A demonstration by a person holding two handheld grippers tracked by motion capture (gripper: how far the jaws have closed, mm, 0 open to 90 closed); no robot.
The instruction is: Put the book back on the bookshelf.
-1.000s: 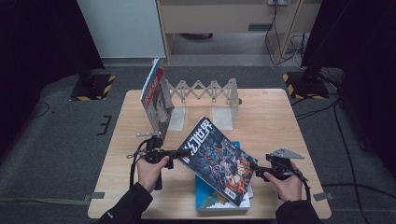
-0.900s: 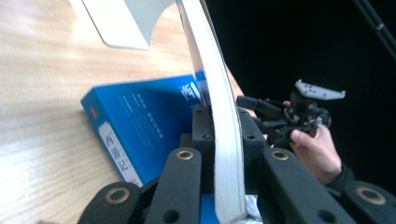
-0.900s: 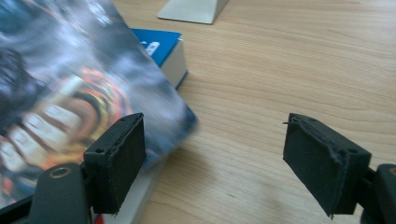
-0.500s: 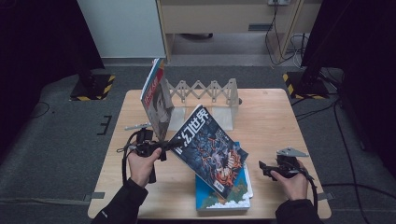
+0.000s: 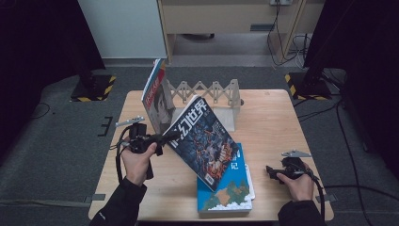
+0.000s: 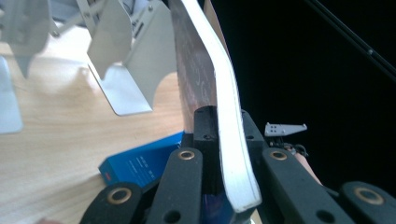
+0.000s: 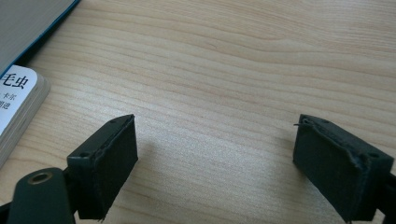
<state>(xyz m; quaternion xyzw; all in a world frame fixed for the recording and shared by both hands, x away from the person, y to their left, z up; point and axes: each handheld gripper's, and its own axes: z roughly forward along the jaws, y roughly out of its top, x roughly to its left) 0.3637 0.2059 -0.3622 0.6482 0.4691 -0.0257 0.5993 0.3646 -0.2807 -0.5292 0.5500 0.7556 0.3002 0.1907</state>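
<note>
The left tongs (image 5: 170, 137) clamped a glossy, dark-covered magazine (image 5: 203, 140), tilted, bending slightly; the right tongs (image 7: 215, 163), just opening, stood empty over the woodgrain desk (image 7: 243, 60).

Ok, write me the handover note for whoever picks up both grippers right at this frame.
Left gripper: shut on the magazine, held tilted above the table.
Right gripper: open, nothing between its jaws, which have just been opening; low over bare wood beside the book stack.
Rack at the back; one magazine stands at its left end.
Done: magazine lifted off the stack.
Left, probably: stand it in the rack, then the stack's books.
</note>
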